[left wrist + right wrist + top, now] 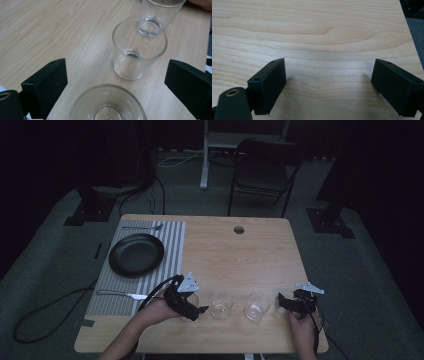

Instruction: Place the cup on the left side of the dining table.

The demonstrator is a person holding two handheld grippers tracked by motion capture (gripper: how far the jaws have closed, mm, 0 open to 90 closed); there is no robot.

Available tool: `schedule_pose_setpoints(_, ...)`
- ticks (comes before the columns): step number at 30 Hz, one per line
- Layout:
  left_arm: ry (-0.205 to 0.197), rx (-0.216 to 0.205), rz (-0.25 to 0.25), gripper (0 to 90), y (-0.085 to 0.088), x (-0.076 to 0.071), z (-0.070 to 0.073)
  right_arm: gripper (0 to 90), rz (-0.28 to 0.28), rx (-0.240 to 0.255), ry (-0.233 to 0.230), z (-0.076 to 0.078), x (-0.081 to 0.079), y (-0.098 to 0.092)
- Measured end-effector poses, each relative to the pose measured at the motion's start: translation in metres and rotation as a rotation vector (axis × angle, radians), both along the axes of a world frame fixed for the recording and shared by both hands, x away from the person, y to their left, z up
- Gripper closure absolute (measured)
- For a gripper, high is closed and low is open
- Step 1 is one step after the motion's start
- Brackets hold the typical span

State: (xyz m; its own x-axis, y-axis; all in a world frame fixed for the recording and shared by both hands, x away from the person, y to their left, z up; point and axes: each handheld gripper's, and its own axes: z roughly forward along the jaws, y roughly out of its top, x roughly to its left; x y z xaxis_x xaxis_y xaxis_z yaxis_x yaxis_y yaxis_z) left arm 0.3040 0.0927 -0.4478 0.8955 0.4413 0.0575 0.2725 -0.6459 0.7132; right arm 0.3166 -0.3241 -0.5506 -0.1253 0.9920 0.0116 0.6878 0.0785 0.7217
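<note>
Nearest the lens of the left gripper view, a clear glass (pixel 107 105) is seen between the spread jaws of the left claw (pixel 112 85), its rim apart from both pads and its lower part cut off by the frame edge. Two more glasses are lined up beyond it on the tabletop (pixel 50 30): a middle glass (pixel 138 50) and a far glass (pixel 160 15), the latter cropped at the top. In the high view the near glass is largely hidden behind the left claw (pixel 196 309), near the striped placemat (pixel 170 240) with its black plate (pixel 136 255).

The step in hand is judged to be a grasp of the near glass. It would be done well if the jaws were centred on the wall below the rim and closed gently, so that the glass is not tipped toward its neighbour.

The right claw (pixel 328 85) is held wide over bare wood, with nothing between its jaws. Whether any glass contains liquid cannot be made out.
</note>
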Motion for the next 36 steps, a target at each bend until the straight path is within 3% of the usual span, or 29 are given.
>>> schedule_pose_setpoints(22,0.021,0.100,-0.089,5.0,-0.047,0.005,-0.002,12.1,0.000,0.000,0.000,0.000,0.000,0.000)
schedule_pose_setpoints(33,0.035,0.168,-0.121,7.5,-0.068,0.007,-0.008,12.1,0.000,0.000,0.000,0.000,0.000,0.000)
schedule_pose_setpoints(36,0.034,0.203,-0.133,7.5,-0.075,0.008,-0.010,12.1,0.000,0.000,0.000,0.000,0.000,0.000)
